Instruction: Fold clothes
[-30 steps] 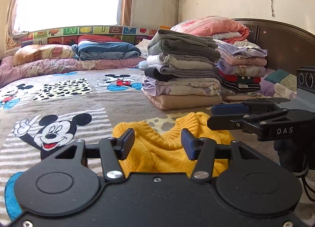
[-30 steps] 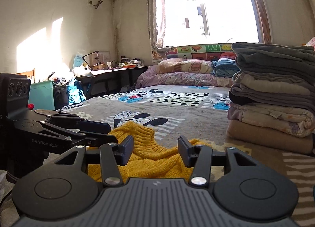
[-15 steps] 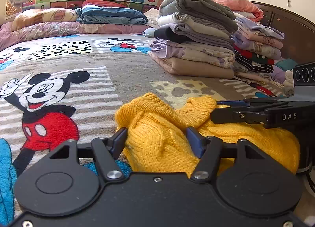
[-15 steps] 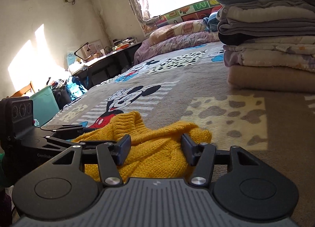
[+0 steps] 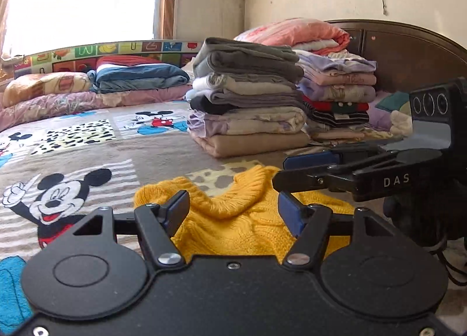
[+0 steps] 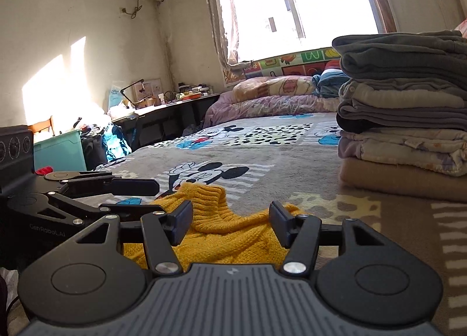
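A yellow knitted sweater [image 5: 233,219] lies bunched on the Mickey Mouse bedspread [image 5: 73,161], close in front of both grippers. It also shows in the right wrist view [image 6: 227,236]. My left gripper [image 5: 233,210] is open, its jaws wide apart over the near part of the sweater and holding nothing. My right gripper [image 6: 230,219] is open too, low over the sweater from the right side. It appears in the left wrist view [image 5: 315,169] at the right, and the left gripper appears in the right wrist view [image 6: 116,190] at the left.
Two tall stacks of folded clothes [image 5: 248,108] stand on the bed behind the sweater, near the dark headboard [image 5: 408,53]. Pillows and folded bedding [image 5: 87,85] lie under the window. A desk [image 6: 163,111] and a teal bin [image 6: 58,152] stand beside the bed.
Both grippers dipped down toward the sweater half a second ago and have risen and levelled out again. The jaws stayed open throughout. The sweater lies about where it was.
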Tool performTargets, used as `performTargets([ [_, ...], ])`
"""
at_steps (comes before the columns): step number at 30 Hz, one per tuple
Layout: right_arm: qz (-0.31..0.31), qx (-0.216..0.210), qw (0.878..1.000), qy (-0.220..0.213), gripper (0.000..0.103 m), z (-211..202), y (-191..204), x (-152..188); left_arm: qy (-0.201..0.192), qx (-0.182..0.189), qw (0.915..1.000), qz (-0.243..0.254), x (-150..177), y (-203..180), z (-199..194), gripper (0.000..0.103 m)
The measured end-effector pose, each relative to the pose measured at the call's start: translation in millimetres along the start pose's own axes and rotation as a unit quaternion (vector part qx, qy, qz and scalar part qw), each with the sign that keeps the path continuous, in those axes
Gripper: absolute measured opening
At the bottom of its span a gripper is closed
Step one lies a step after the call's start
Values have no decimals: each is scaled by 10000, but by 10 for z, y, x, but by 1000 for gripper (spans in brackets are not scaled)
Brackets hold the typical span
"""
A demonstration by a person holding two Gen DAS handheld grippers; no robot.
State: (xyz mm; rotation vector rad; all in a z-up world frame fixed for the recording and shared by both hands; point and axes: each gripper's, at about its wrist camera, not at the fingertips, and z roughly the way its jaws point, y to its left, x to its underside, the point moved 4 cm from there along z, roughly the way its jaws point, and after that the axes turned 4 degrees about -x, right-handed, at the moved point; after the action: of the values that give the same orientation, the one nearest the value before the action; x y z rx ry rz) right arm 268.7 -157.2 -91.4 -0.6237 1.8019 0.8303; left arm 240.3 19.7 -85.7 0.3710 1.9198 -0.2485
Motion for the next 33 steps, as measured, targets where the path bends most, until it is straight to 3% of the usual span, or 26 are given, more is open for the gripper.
performTargets([
  [2, 13, -14, 9999, 133, 58, 52, -15, 35, 388, -62, 9985, -392, 102, 158, 165, 66],
  [5, 311, 29, 9973, 657, 62, 267, -167, 241, 531, 49, 9956, -766, 214, 296, 243, 65],
  [11, 655, -143, 9956, 653, 62, 276, -247, 289, 575, 190, 9938, -929, 265, 314, 274, 65],
  [18, 661, -126, 9956, 652, 62, 262, -236, 305, 495, 55, 9965, -673, 224, 231, 211, 65],
  [21, 394, 15, 9985, 379, 61, 95, -107, 258, 329, -100, 9978, -565, 127, 139, 31, 66],
  [24, 241, 122, 9996, 75, 59, -169, 29, 188, 182, -26, 9985, -512, 48, 61, -156, 66],
  [28, -201, 44, 9998, -40, 52, -403, 278, 117, 280, 28, 9996, -49, 64, -109, -392, 66],
  [31, -439, 30, 9990, 41, 41, -416, 424, 143, 457, 63, 9989, -10, 148, -139, -401, 66],
  [33, -342, 201, 9983, 432, 40, -297, 390, 298, 682, -11, 9976, -152, 241, -91, -298, 66],
])
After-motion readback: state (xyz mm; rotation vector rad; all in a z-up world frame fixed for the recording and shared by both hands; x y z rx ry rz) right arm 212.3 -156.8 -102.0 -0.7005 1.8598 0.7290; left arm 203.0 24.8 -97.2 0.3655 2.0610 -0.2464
